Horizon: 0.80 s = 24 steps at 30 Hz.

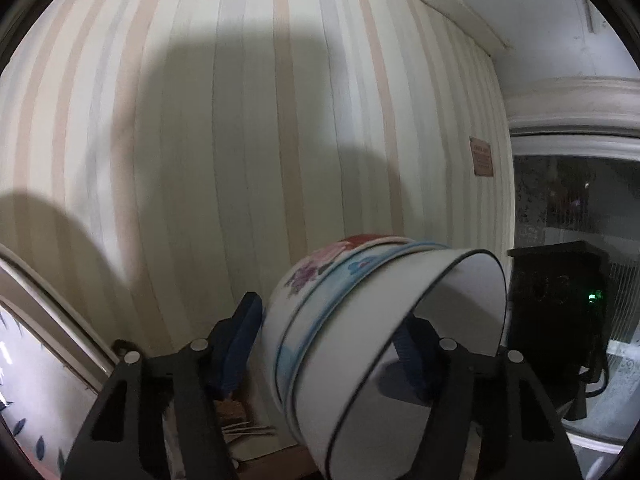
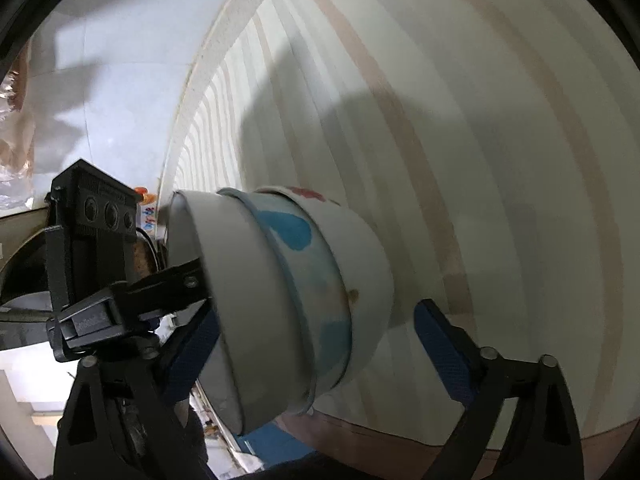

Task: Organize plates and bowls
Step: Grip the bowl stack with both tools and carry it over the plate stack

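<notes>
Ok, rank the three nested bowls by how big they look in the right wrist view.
1. Plain white bowl, nearest the camera, so its lead is partly nearness.
2. Blue-patterned bowl.
3. White bowl with red marks, farthest and mostly hidden inside the others, so its true size is unsure.

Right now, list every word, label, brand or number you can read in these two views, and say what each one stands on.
None can be read for certain.
Small brown sign on the striped wall: lines of print, too small and blurred.
Raised lettering on the left claw body, right wrist view: too blurred.
Colourful package behind the nested bowls: blue marks, unreadable.
Black box with a green light: no legible text.
</notes>
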Tool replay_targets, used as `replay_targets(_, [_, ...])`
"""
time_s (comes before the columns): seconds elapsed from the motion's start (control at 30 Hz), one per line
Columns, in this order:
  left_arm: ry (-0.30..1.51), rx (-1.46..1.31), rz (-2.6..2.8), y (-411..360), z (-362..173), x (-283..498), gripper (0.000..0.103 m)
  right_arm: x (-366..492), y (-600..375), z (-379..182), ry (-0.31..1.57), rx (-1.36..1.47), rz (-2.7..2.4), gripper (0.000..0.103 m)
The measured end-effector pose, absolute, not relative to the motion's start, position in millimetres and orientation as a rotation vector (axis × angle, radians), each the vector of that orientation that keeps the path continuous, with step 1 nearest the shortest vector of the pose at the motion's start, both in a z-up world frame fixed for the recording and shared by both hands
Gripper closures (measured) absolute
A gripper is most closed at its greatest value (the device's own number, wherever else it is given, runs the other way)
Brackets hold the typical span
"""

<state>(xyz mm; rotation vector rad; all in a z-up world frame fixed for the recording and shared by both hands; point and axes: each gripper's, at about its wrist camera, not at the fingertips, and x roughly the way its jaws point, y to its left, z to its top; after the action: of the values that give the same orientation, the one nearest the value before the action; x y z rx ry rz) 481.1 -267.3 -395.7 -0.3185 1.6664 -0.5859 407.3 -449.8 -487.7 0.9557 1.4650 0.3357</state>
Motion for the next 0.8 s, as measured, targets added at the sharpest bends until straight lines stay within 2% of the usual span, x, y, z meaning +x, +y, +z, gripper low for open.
replay_targets(0.07, [1.652,-0.326,-0.584,-265.9,-395.6,479.9,0.043,408.7,-448.7,-493.5,1.474,0.972,0.346,0.033])
replay_targets(0.17, [1.638,-0.34,-0.578,-263.4,-394.9,477.2,0.044,407.4,-449.6,-494.4,1.469,0.954,0.334,0.04])
replay_targets(0.5, [1.593,-0.289,-0.561,-261.7,-387.9,472.6,0.044,408.0,-443.7,-487.0,1.432,0.917,0.332,0.041])
replay_targets(0.8, [1.541,-0.297,-0.541,-248.1,-363.6,476.7,0.044,413.0,-444.6,-455.4,1.406,0.856,0.356,0.042])
